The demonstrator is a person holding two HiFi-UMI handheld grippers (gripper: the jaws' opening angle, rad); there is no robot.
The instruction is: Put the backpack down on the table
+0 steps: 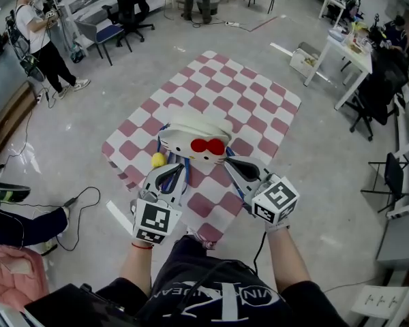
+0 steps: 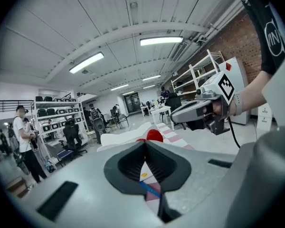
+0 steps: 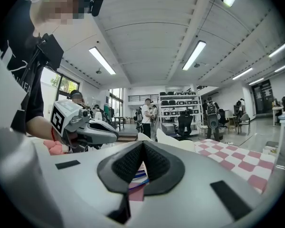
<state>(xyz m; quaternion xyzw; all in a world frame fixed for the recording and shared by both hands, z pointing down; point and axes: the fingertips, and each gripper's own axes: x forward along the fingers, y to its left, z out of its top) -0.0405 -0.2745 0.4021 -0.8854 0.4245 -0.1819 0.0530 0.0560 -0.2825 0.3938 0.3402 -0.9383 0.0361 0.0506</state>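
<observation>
Left gripper [image 1: 175, 168] and right gripper [image 1: 230, 161] are both squeezing shut, each pinching a blue strap [image 2: 147, 188] of the backpack [image 1: 191, 136]. It is sitting on the checkered table [image 1: 259, 107], so I think I am finishing the putting-down. Next I should let go gently. Most of each strap is hiding under the jaws.
</observation>
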